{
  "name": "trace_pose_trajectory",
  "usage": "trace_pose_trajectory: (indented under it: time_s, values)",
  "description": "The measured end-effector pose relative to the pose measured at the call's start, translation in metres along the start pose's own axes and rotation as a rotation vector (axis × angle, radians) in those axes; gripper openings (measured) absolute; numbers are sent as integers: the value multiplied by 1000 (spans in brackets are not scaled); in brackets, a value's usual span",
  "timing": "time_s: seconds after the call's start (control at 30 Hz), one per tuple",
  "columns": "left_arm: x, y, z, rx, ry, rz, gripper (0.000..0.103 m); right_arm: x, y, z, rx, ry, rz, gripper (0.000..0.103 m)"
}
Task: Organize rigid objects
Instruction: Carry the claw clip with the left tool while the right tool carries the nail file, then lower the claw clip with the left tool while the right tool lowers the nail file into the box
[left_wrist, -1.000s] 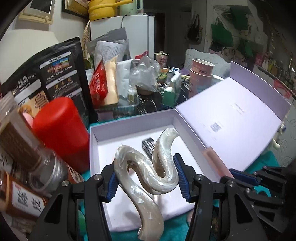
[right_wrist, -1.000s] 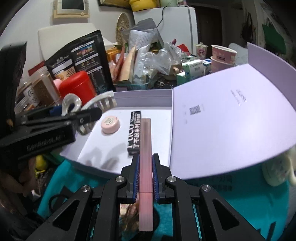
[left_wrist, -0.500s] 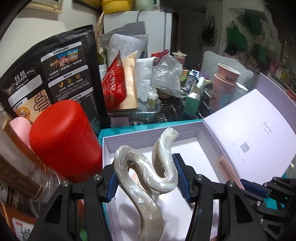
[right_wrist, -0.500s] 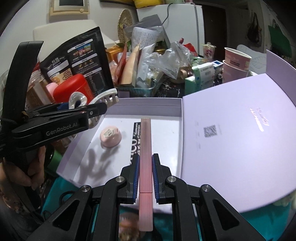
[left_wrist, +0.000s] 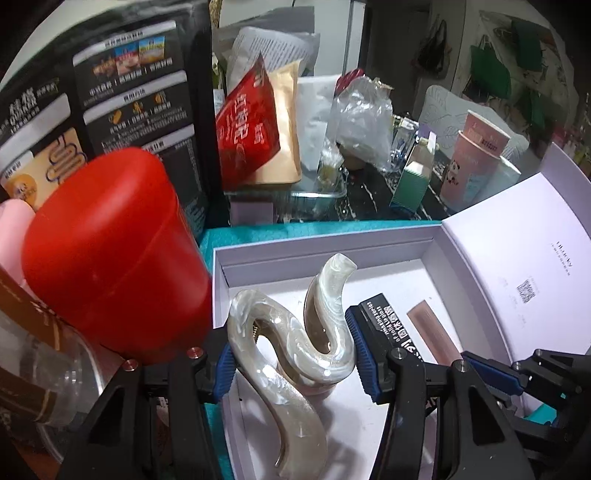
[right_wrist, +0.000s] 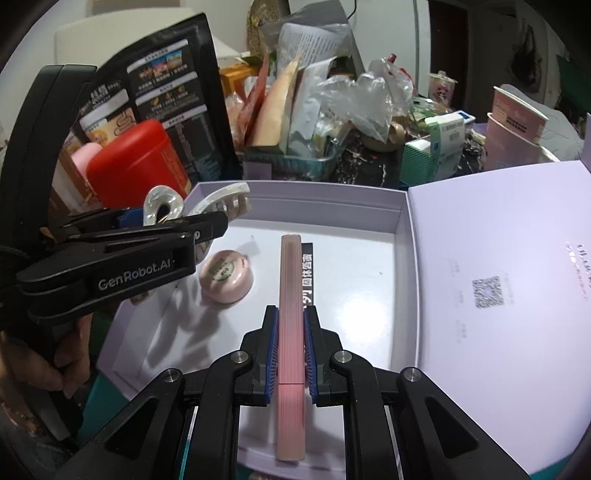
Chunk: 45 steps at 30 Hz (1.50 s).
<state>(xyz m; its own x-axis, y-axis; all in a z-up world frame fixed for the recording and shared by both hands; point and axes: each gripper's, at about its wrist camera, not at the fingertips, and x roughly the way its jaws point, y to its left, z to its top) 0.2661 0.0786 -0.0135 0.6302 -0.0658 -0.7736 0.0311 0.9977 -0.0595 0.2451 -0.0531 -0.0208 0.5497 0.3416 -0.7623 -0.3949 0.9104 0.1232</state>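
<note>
Your left tool (left_wrist: 291, 354) clamps the pearly hair claw (left_wrist: 295, 354) over the open lilac box (left_wrist: 369, 254), while your right tool (right_wrist: 290, 354) pinches the pink bar (right_wrist: 291, 314) above the box floor; a pink round tin (right_wrist: 226, 281) lies at ten o'clock from its tips.

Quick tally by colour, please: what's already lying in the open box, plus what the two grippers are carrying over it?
Pink: 2, the round case in the box and the slim stick in the right gripper
Black: 1, the long black box lying inside
Pearl white: 1, the hair claw in the left gripper
Total: 4
</note>
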Motion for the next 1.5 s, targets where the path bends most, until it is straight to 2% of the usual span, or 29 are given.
trace_pose_trajectory:
  time_s: [0.23,0.53,0.8,0.97,1.2,1.5]
  values:
    - [15,1,-4,14,22,37,54,23,-3,7,2,36,-33,13]
    - [23,2,-6,7,69,-1,53,40,-6,12,29,55,-51,13]
    - [24,-8,-7,37,64,67,54,44,-3,14,9,50,-95,13]
    - [25,-7,-7,37,67,69,54,43,-6,13,19,47,-98,14]
    - [29,-13,-8,72,87,112,55,34,-10,12,31,33,-137,32]
    - [33,-9,-6,46,117,87,55,21,-12,9,48,27,-145,33]
